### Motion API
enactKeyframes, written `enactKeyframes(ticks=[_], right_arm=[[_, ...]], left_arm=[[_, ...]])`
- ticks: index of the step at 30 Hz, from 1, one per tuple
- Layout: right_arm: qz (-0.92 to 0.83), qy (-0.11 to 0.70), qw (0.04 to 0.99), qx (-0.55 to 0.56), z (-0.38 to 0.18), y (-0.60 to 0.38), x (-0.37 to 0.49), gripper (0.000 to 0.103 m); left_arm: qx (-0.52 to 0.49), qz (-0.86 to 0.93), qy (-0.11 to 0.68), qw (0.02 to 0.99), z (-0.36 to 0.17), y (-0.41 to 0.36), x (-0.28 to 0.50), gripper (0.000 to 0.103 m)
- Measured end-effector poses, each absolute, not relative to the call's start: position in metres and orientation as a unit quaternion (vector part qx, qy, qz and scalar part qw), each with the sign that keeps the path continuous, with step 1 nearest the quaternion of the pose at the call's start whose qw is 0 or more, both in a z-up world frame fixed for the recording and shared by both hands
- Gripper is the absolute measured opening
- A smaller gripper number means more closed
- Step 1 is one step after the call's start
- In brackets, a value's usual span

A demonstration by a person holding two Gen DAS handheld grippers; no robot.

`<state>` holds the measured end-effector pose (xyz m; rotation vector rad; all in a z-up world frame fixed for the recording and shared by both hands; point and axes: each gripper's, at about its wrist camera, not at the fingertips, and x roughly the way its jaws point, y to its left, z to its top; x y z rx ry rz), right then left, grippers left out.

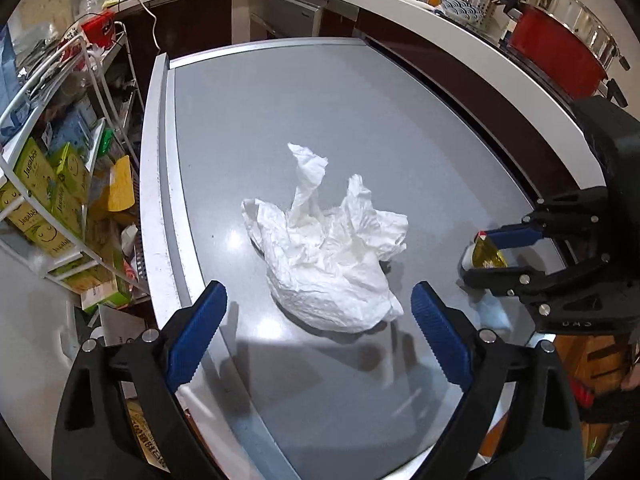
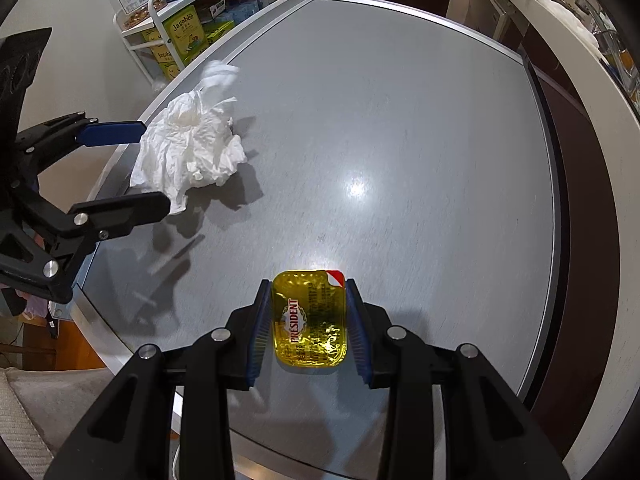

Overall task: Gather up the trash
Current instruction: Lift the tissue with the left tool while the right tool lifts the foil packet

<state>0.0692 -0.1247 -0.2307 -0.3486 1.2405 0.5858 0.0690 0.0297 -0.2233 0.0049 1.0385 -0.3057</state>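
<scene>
A crumpled white tissue lies on the grey table. My left gripper stands open, its blue pads on either side of the tissue's near end without pressing it. In the right wrist view the same tissue sits between the left gripper's spread fingers. My right gripper is shut on a gold foil butter packet marked PRESIDENT, held just over the table. From the left wrist view that right gripper is at the right edge with the packet in it.
A white wire rack with green snack boxes stands beside the table's left edge. A white counter curves behind the table, bearing a red pot and a utensil holder.
</scene>
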Motion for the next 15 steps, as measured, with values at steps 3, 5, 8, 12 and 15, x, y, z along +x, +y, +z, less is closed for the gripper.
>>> enactKeyframes(ticks=[3, 5, 8, 12, 15], right_arm=[[0.269, 0.570, 0.760, -0.160, -0.230, -0.124, 0.069, 0.036], [0.269, 0.569, 0.761, -0.159, -0.230, -0.124, 0.068, 0.036], [0.268, 0.567, 0.763, -0.157, -0.228, -0.127, 0.067, 0.036], [0.265, 0.560, 0.770, -0.151, -0.221, -0.132, 0.065, 0.036], [0.263, 0.553, 0.778, -0.140, -0.212, -0.138, 0.063, 0.036]], left_arm=[[0.008, -0.154, 0.511, 0.846, -0.234, 0.025, 0.077, 0.042], [0.006, -0.158, 0.506, 0.848, -0.234, 0.024, 0.078, 0.039], [-0.005, -0.167, 0.495, 0.853, -0.225, 0.024, 0.077, 0.036], [-0.010, -0.179, 0.479, 0.859, -0.207, 0.026, 0.071, 0.036], [-0.003, -0.183, 0.467, 0.865, -0.193, 0.026, 0.066, 0.036]])
